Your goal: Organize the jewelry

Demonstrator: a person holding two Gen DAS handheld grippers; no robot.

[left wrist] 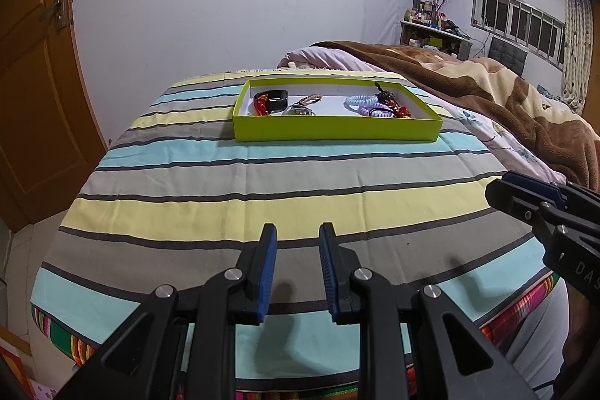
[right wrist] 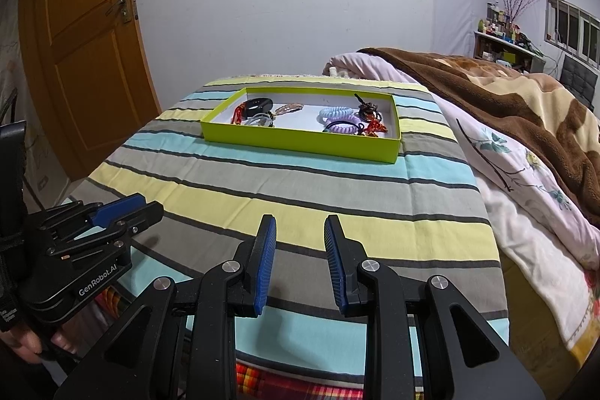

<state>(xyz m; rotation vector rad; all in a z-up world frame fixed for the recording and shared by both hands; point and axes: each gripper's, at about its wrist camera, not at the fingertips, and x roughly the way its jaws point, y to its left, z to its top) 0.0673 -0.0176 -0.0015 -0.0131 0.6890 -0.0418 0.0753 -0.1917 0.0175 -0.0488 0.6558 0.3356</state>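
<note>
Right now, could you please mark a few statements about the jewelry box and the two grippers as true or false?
1. The green box is lidless. True.
2. The purple coil hair ties lie on the bedspread outside the box. False: they lie inside it.
3. The left gripper holds nothing. True.
4. The right gripper grips a bracelet. False: its fingers are apart and empty.
5. The box sits on a striped cloth. True.

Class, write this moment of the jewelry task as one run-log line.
left gripper: open, empty | right gripper: open, empty | green box: on striped cloth, jewelry inside | contact: none
</note>
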